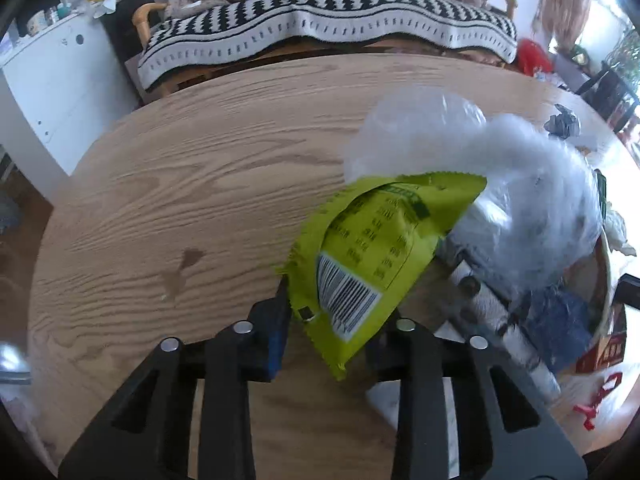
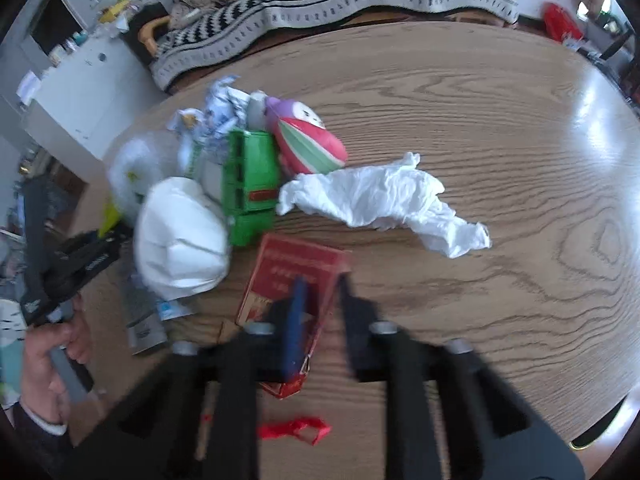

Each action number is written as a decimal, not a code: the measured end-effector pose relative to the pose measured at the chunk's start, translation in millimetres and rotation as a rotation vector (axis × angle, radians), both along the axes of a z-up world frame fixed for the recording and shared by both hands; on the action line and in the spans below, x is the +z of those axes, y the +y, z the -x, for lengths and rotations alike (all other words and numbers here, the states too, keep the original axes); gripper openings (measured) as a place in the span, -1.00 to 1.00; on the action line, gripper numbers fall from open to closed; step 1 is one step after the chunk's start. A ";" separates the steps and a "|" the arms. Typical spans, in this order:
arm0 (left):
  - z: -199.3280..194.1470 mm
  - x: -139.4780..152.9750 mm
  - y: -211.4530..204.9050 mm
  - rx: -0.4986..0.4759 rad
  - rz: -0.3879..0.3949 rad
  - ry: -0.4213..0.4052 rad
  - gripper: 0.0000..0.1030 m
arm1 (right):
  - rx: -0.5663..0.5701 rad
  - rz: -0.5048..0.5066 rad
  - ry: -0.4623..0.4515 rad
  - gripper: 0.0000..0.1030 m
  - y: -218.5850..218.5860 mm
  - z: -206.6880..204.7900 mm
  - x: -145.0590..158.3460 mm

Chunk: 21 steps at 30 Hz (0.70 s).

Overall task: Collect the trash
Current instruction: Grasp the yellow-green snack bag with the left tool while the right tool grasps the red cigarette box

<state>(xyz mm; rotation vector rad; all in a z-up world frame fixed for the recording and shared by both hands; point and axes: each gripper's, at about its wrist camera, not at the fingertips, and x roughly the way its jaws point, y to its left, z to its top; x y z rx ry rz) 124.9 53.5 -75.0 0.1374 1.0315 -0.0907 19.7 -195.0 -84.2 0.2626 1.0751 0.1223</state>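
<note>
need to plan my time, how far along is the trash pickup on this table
Early, by the look of it. Nothing visibly collected yet. In hand: the left gripper pinches a green snack wrapper, and the right gripper looks closed on a red carton. Left on the table: crumpled white tissue, white bag, green box, red scrap and more.

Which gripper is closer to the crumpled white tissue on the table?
Right. The right gripper sits at the red box just below the white tissue; the left gripper holds the green wrapper, beyond the pile.
</note>
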 end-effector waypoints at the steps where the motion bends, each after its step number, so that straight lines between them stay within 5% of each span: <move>1: 4.2 5.3 4.1 0.009 0.010 -0.003 -0.45 | 0.005 -0.004 -0.010 -0.89 -2.9 3.9 3.5; 7: 33.6 35.1 20.0 0.065 0.031 -0.031 -0.49 | -0.001 0.040 -0.034 -0.78 -13.0 17.6 13.8; 8: 39.2 41.4 20.5 0.076 0.040 -0.042 -0.49 | -0.005 0.045 -0.031 -0.26 -12.5 19.4 13.7; 9: 44.6 46.9 20.9 0.088 0.054 -0.050 -0.49 | -0.009 0.039 -0.037 0.71 -11.1 22.1 14.4; 10: 50.9 52.6 20.0 0.098 0.066 -0.057 -0.49 | -0.020 0.030 -0.068 0.91 -10.2 27.1 17.2; 14: 71.8 64.3 7.3 0.091 0.075 -0.067 -0.49 | 0.006 0.039 -0.075 0.86 8.5 30.6 22.2; 17: 82.4 57.4 -0.5 0.086 -0.004 -0.036 -0.49 | 0.021 0.106 -0.029 0.86 24.9 25.9 6.8; 19: 81.9 46.3 -4.0 0.091 -0.143 -0.017 -0.49 | 0.034 0.150 -0.009 0.86 35.6 21.2 -4.0; 20: 79.1 36.9 -9.3 0.093 -0.295 -0.025 -0.49 | 0.037 0.183 -0.008 0.86 40.7 19.2 -7.4; 21: 75.2 32.3 -6.8 0.109 -0.323 -0.015 -0.49 | 0.034 0.228 -0.019 0.86 45.3 17.0 -10.2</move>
